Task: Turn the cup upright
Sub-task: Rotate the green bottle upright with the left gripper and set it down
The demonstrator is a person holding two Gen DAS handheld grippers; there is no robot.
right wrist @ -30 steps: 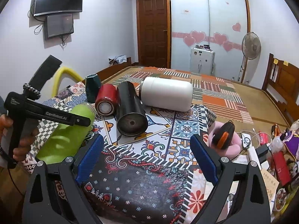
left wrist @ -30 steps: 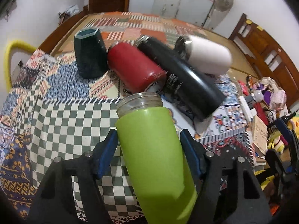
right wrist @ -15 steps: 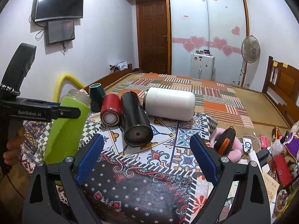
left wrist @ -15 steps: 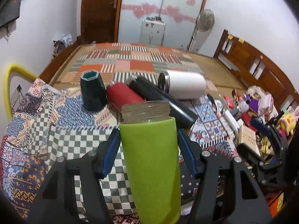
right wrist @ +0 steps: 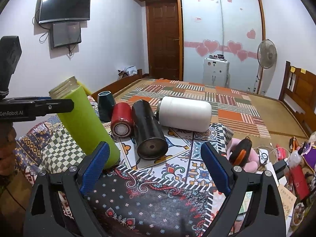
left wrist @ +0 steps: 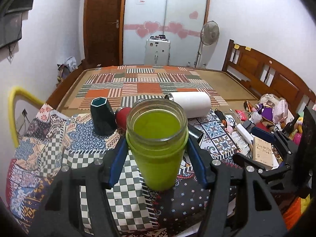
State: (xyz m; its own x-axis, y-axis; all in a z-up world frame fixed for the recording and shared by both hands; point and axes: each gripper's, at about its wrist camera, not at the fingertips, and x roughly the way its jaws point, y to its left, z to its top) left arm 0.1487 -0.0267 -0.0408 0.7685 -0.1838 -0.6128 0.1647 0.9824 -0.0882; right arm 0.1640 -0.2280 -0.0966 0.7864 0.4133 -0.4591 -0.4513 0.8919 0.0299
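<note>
The left gripper holds the green cup between its blue pads, clamped on the upper body just below the clear threaded neck, mouth up. In the right wrist view the cup leans, its mouth tipped away to the left, its base low over the patterned cloth on the tabletop; whether the base touches the cloth I cannot tell. Beyond the left gripper, a little to its left, a dark teal cup stands mouth down. Right of that lie a red bottle, a black bottle and a white bottle on their sides, side by side ahead of the right gripper. The right gripper is spread wide and holds nothing, the green cup's base just beside its left pad. Further right sits a pink and orange object.
</note>
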